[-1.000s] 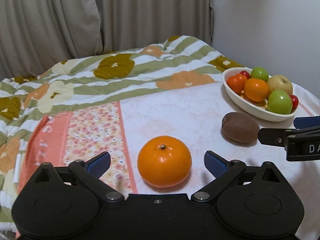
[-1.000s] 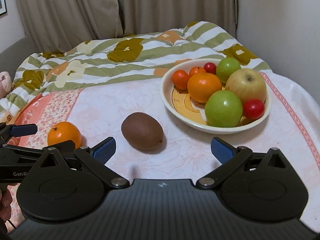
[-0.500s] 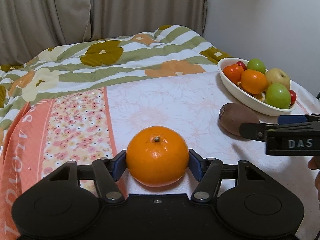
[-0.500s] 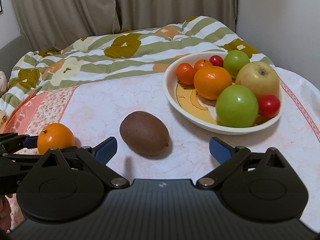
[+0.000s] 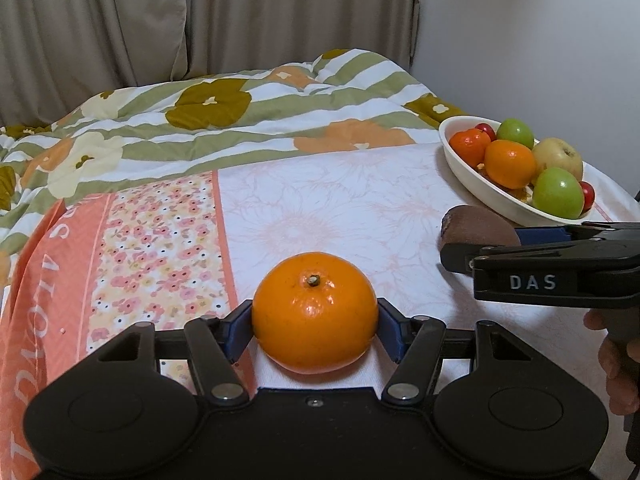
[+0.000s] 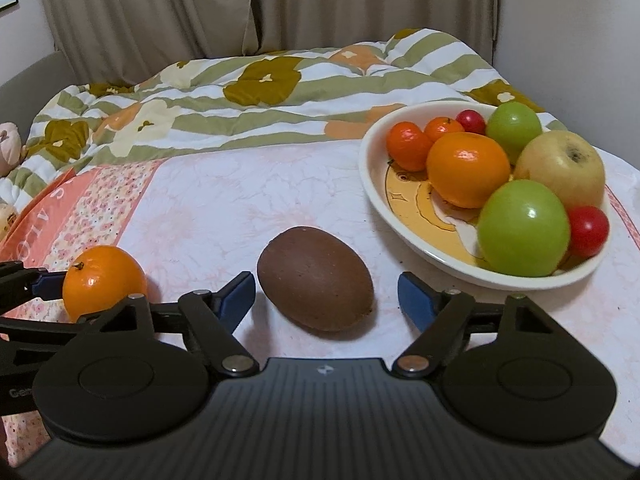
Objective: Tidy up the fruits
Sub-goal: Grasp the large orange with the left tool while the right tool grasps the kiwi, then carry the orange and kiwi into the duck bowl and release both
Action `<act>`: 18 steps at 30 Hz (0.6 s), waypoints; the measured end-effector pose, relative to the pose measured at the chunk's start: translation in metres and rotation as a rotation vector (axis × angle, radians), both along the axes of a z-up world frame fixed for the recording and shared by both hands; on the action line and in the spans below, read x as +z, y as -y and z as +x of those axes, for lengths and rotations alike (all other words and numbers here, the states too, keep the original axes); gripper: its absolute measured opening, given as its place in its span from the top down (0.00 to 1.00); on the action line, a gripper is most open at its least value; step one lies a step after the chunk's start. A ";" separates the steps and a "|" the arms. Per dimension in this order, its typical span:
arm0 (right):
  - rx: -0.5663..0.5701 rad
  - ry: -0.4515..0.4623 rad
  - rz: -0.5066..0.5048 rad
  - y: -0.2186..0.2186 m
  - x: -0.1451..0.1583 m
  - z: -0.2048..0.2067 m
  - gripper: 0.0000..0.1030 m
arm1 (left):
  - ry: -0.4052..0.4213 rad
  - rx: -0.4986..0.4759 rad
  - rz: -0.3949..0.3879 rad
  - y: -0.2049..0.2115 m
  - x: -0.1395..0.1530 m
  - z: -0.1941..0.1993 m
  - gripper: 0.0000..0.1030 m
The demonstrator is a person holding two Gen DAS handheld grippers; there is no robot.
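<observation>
The orange point(image 5: 315, 312) is clamped between the blue pads of the left gripper point(image 5: 315, 326), resting on the pale floral cloth point(image 5: 320, 216). The kiwi point(image 6: 315, 289) lies on the same cloth between the jaws of the right gripper point(image 6: 326, 296), which have just been closing; gaps are seen on both sides, so it is not yet gripped. Just beyond, a white bowl point(image 6: 372, 168) is filled with apples, oranges and small red fruit. A striped quilt point(image 6: 280, 92) and beige curtains point(image 6: 160, 8) are seen behind.
</observation>
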State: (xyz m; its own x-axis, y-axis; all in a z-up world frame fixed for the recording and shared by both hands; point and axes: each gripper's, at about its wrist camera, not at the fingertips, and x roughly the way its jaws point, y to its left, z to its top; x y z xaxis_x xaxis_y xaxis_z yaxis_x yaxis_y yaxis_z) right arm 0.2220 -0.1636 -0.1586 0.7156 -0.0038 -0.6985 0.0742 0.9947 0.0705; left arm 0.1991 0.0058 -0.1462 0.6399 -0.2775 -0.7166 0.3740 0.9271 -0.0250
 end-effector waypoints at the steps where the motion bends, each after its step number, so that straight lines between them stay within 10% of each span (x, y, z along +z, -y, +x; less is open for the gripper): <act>1: 0.005 -0.001 -0.005 -0.001 -0.001 0.001 0.17 | -0.001 0.002 0.001 0.000 0.000 0.000 0.35; 18: 0.060 0.039 -0.017 -0.003 0.033 -0.008 0.30 | 0.018 0.039 0.010 0.004 0.029 -0.009 0.35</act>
State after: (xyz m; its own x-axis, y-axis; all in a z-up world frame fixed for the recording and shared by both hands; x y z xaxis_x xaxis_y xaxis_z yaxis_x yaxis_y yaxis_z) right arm 0.2142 -0.1610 -0.1261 0.7415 0.0285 -0.6703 0.0114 0.9984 0.0551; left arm 0.1897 0.0014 -0.1173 0.6634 -0.2450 -0.7071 0.3374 0.9413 -0.0095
